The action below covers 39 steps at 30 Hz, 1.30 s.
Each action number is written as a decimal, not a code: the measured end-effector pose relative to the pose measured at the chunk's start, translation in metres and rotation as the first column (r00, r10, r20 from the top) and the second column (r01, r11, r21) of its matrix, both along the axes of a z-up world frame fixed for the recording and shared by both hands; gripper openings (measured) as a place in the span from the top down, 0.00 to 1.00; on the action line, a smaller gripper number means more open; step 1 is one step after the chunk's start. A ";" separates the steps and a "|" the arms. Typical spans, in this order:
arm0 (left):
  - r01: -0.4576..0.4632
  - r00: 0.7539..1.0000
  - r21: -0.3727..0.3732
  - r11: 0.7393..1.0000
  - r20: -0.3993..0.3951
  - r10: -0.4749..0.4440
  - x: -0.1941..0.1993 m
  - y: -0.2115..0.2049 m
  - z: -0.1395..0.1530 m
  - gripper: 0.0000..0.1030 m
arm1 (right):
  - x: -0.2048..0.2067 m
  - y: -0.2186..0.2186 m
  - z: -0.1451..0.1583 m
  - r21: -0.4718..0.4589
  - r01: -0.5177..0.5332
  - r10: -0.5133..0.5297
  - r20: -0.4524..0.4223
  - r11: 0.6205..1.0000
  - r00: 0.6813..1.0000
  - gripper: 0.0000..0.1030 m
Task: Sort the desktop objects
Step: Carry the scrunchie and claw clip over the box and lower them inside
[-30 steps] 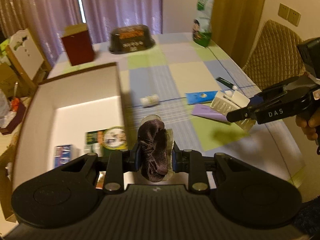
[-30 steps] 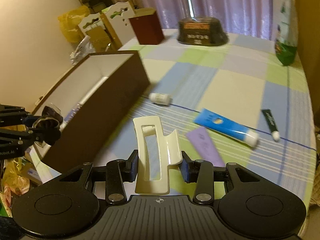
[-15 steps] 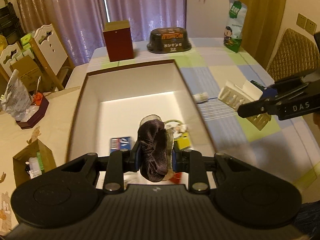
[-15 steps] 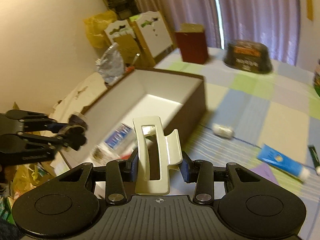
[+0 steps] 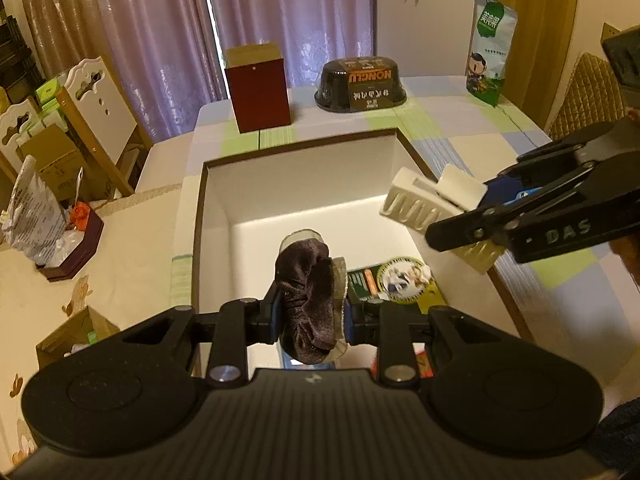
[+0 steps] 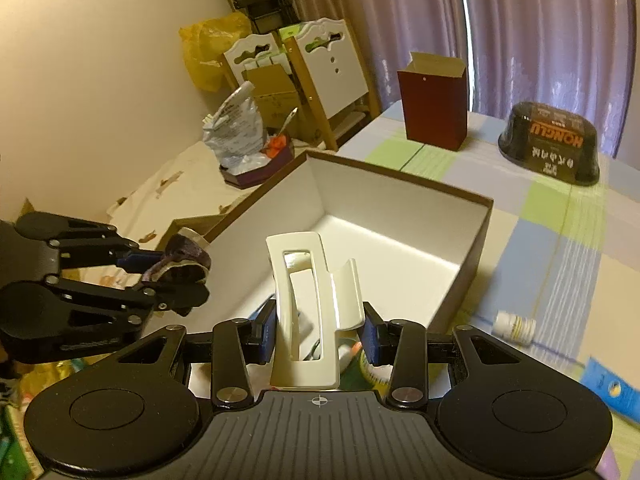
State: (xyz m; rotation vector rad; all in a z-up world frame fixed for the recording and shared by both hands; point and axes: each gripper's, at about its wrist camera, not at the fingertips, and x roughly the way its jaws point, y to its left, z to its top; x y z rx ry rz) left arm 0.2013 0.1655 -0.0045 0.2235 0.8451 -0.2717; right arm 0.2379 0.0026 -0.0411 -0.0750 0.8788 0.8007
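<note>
Left claw [image 5: 310, 316] clamps scrunchie [image 5: 308, 300], right claw [image 6: 320, 334] clamps hair clip [image 6: 308, 308], above box [image 6: 400, 196].

Probably a home dining room — purple curtains [image 5: 160, 40], white wooden chairs [image 5: 100, 108], checked tablecloth [image 6: 560, 216].

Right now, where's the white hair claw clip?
The white hair claw clip is clamped in the right gripper, held above the open box near its right wall, across from the left gripper holding the dark scrunchie.

Left gripper [image 5: 308, 316] clamps a dark scrunchie [image 5: 308, 300] over the box [image 5: 304, 184]; right gripper [image 5: 456, 216] grips a white clip [image 5: 420, 204].
</note>
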 end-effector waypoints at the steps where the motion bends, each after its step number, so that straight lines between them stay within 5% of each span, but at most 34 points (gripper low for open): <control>1: 0.003 1.000 0.005 1.000 -0.002 -0.003 0.005 0.002 -0.001 0.77 | 0.004 0.003 -0.001 -0.006 0.003 -0.003 0.003 1.000 1.000 0.60; 26: 0.085 0.982 0.053 0.995 -0.173 -0.074 0.129 -0.005 -0.076 0.77 | 0.082 0.041 -0.061 -0.226 0.024 -0.026 -0.005 0.974 1.000 0.60; 39: 0.081 0.976 0.060 0.995 -0.205 -0.067 0.142 -0.003 -0.087 0.77 | 0.092 0.052 -0.065 -0.279 -0.043 0.061 0.056 0.959 0.997 0.60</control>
